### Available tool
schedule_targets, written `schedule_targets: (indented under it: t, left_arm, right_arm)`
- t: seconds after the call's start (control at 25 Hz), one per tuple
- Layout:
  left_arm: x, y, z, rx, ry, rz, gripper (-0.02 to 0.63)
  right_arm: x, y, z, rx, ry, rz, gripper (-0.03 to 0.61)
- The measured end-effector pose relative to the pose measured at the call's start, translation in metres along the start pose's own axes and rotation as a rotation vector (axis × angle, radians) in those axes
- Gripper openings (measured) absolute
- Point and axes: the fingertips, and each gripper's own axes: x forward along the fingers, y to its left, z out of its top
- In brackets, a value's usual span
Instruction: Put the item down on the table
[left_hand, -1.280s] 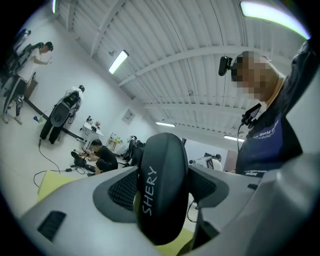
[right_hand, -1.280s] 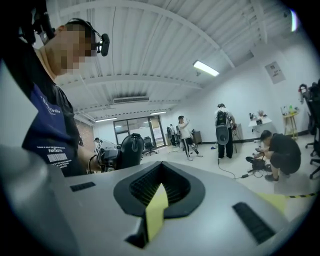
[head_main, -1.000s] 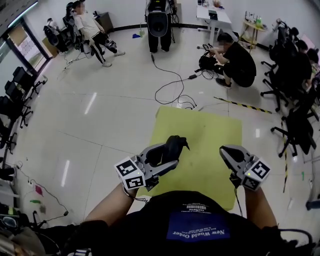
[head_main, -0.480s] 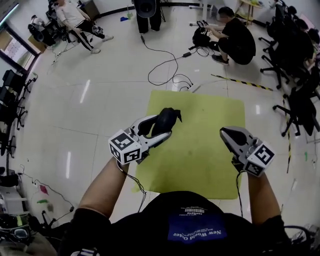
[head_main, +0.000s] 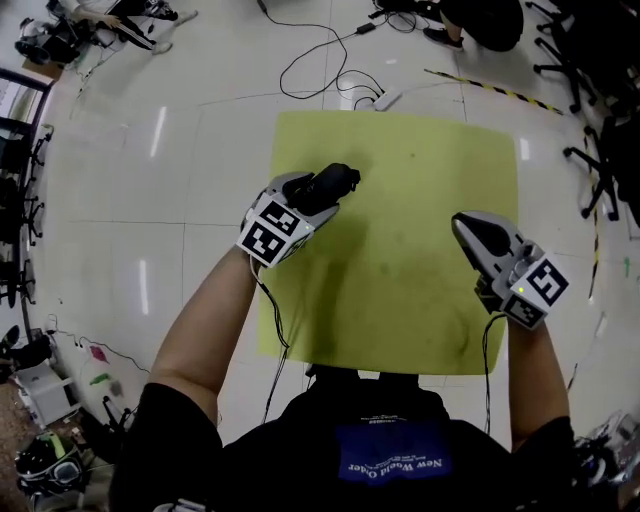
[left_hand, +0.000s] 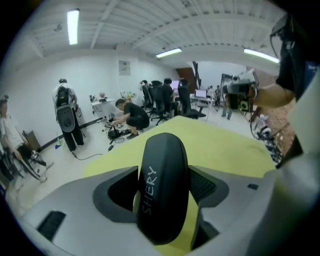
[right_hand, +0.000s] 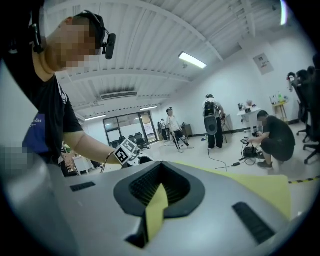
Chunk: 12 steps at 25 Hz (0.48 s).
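Left gripper (head_main: 318, 192): jaws clamped on black SHERY-marked item (left_hand: 162, 190), which stands on end between them, over the yellow-green table (head_main: 420, 180). Right gripper (right_hand: 158, 195): jaws together, nothing between.

Your left gripper (head_main: 322, 190), jaws clamped on the black item (head_main: 336, 180), hangs over the far left part of the yellow-green tabletop (head_main: 400, 270). To its right and nearer you, the surface lies open across to your right gripper (head_main: 468, 228), which is at the right side with its jaws together. Beyond the far edge, cables (head_main: 320, 70) and a power strip (head_main: 386, 99) lie on the floor. Office chairs (head_main: 610, 150) crowd the far right.
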Motion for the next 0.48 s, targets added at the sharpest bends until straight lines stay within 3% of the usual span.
schedule_targets:
  t: [0.12, 0.32, 0.4, 0.48]
  left_arm:
    - [0.031, 0.001, -0.023, 0.120, 0.104, 0.037, 0.316]
    - [0.049, 0.004, -0.035, 0.294, 0.194, 0.093, 0.316]
    - [0.052, 0.007, -0.037, 0.322, 0.208, 0.095, 0.318]
    - [0.049, 0.009, -0.038, 0.293, 0.195, 0.067, 0.318]
  right_arm:
    - [-0.002, -0.004, -0.025, -0.006, 0.027, 0.013, -0.012]
    - [-0.008, -0.005, -0.048, -0.006, 0.056, 0.012, -0.013]
    - [-0.007, -0.006, -0.052, 0.002, 0.061, 0.010, -0.012]
    - [-0.003, -0.006, -0.052, 0.008, 0.062, 0.010, -0.012]
